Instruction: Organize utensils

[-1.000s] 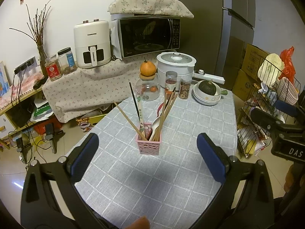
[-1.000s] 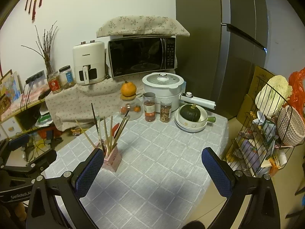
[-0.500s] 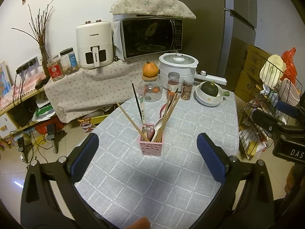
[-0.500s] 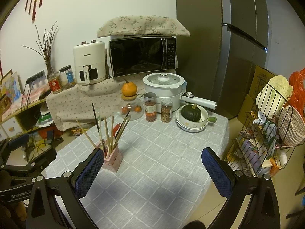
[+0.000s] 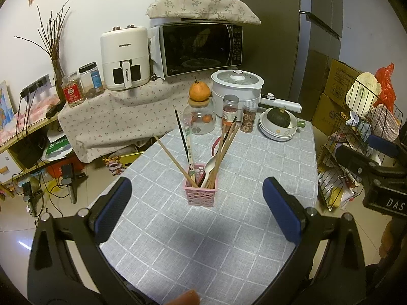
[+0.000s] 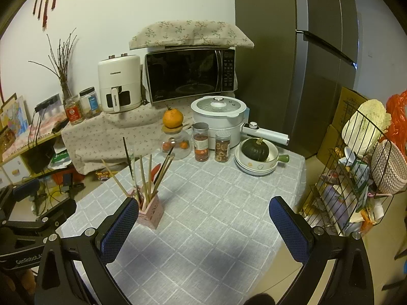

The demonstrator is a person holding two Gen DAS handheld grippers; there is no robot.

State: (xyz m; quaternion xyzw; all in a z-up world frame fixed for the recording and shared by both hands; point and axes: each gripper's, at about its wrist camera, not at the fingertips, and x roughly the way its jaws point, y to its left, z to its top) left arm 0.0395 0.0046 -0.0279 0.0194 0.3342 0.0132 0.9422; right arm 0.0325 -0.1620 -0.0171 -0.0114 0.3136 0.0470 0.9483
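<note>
Left gripper point(image 5: 197, 206) held low over the near edge of the table point(image 5: 254, 157), jaws wide apart and empty, aimed straight at the pink holder point(image 5: 201, 193): likely lined up for a reach. Holder standing mid-table, chopsticks point(image 5: 175, 161) and a spoon point(image 5: 212, 165) already upright inside and fanned against its rim. Beyond the holder, jars point(image 5: 230, 114), a white cooker point(image 5: 236, 89) and stacked bowls point(image 5: 278, 129) crowded at the far edge, probably to keep working space open. Right gripper point(image 6: 204, 225) right of the holder, jaws likewise apart, gripping nothing, over bare cloth.
</note>
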